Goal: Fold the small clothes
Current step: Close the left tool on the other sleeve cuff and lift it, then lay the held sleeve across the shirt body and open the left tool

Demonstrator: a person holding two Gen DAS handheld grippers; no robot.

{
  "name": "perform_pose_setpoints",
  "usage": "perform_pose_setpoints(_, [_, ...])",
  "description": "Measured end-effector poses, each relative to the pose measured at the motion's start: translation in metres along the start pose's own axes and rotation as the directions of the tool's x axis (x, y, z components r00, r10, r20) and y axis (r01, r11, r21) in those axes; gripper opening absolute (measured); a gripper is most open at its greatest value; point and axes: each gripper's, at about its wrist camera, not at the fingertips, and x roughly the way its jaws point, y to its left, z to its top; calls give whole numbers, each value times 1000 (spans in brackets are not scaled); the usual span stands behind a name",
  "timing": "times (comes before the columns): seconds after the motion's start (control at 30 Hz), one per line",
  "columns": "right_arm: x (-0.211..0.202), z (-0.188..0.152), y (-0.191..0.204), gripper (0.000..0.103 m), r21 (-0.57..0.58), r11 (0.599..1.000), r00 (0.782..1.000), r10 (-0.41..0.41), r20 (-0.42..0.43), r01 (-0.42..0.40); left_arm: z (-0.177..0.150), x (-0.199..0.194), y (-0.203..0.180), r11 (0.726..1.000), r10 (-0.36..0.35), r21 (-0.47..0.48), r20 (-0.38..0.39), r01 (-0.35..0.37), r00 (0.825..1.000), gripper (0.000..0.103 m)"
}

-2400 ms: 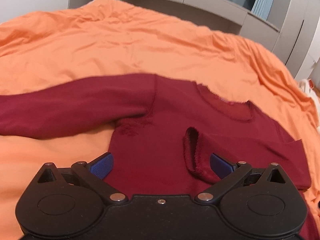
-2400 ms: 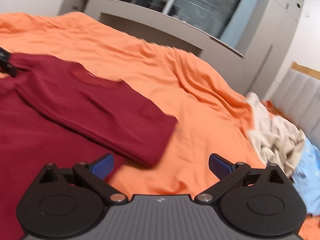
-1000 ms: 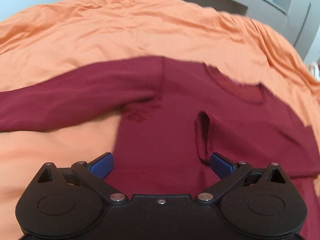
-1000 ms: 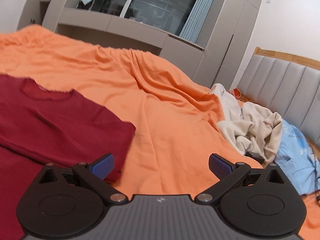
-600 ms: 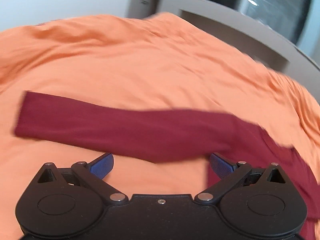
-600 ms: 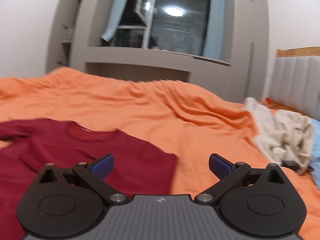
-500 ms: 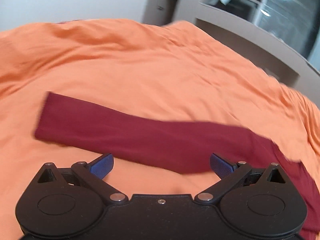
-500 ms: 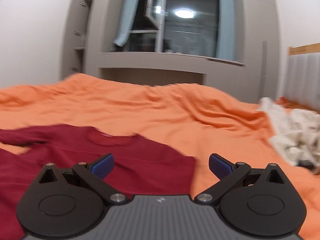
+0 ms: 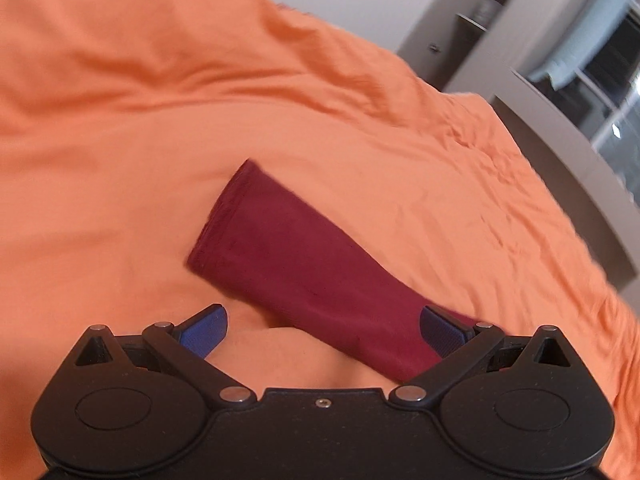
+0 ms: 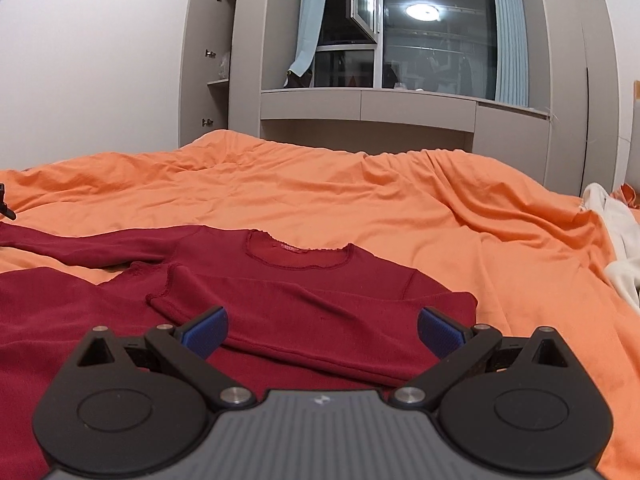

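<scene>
Left wrist: left tongs (image 9: 322, 330) spread wide, empty, aimed along the outstretched sleeve (image 9: 304, 264), cuff flat on the bed (image 9: 120, 128). Likely lined up to pinch the sleeve and carry it across the body.

Right wrist: right tongs (image 10: 322, 330) also wide, empty, hovering over the shirt (image 10: 320, 292), spread on the bed. Near sleeve already folded in, probably leaving the far one. Pale clothes (image 10: 616, 248) wait at right.

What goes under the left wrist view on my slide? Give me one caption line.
Open left gripper hovering over the outstretched dark red sleeve lying on the orange bedsheet.
</scene>
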Motion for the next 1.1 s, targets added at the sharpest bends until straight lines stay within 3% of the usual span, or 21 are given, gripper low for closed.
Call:
perform_pose_setpoints(0.2, [1,-2,-1,103,8,1000,1000,2,-8,-2,3,11,20,987,-12,-158,53,20,999,94])
perform_pose_setpoints(0.3, [4,-3,0,103,4,1000,1000,3,-15,-2,1,10,23,982,-6,-188,92,24,996,80])
perform_pose_setpoints(0.43, [4,-4,1,103,2,1000,1000,2,-17,-2,2,11,25,975,-5,-218,131,34,991,41])
perform_pose_setpoints(0.57, [4,-4,1,103,5,1000,1000,3,-16,-2,3,15,26,974,-11,-224,155,46,988,13])
perform_pose_setpoints(0.73, [4,-4,1,103,8,1000,1000,2,-14,-2,7,8,11,983,-37,-167,210,73,977,8])
perform_pose_setpoints(0.9, [4,-4,1,103,11,1000,1000,2,-15,-2,3,-15,-36,992,-118,-3,281,124,952,6])
perform_pose_setpoints(1.1, [0,-3,-1,103,25,1000,1000,-1,-8,2,-23,-43,-116,952,-278,210,286,223,917,5])
